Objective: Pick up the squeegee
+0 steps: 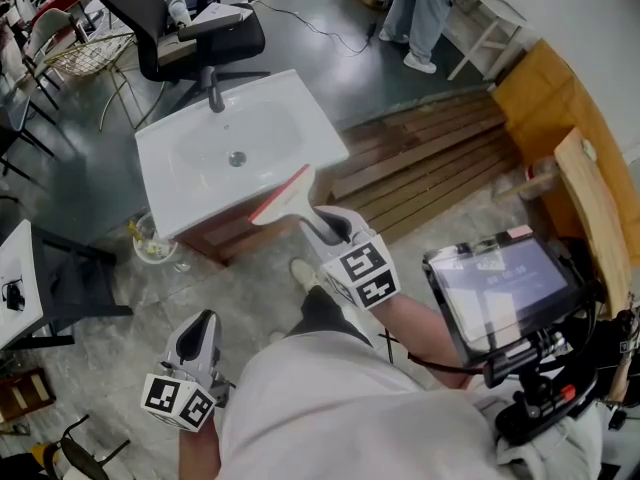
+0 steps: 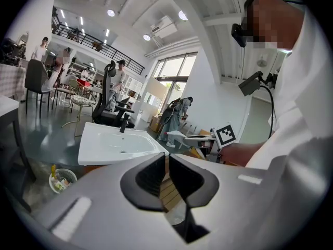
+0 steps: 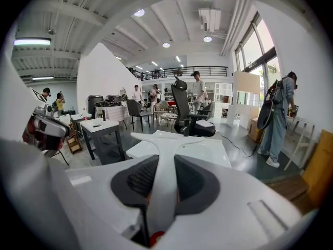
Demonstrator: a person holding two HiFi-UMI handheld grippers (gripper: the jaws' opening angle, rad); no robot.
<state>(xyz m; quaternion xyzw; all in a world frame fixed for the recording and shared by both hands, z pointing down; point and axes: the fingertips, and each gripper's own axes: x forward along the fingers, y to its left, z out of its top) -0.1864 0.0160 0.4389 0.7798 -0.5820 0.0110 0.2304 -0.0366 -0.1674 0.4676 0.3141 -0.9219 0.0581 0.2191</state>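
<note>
Right gripper (image 3: pixel 162 165) clamped on the squeegee (image 1: pixel 285 196) handle.
Blade stood near the sink (image 1: pixel 200 158); left gripper (image 2: pixel 167 163) closed, empty.

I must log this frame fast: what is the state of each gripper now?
Left gripper: closed, empty.
Right gripper: closed on the handle of the white plastic squeegee with red edge.

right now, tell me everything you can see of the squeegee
The squeegee is a white, plastic-looking T shape with a red strip along its wide blade and a red bit at the handle's end. The right gripper has its fingers shut on the slim handle, blade pointing away, tilted, over the front corner of the white sink. Whether it touches the sink is unclear.
</note>
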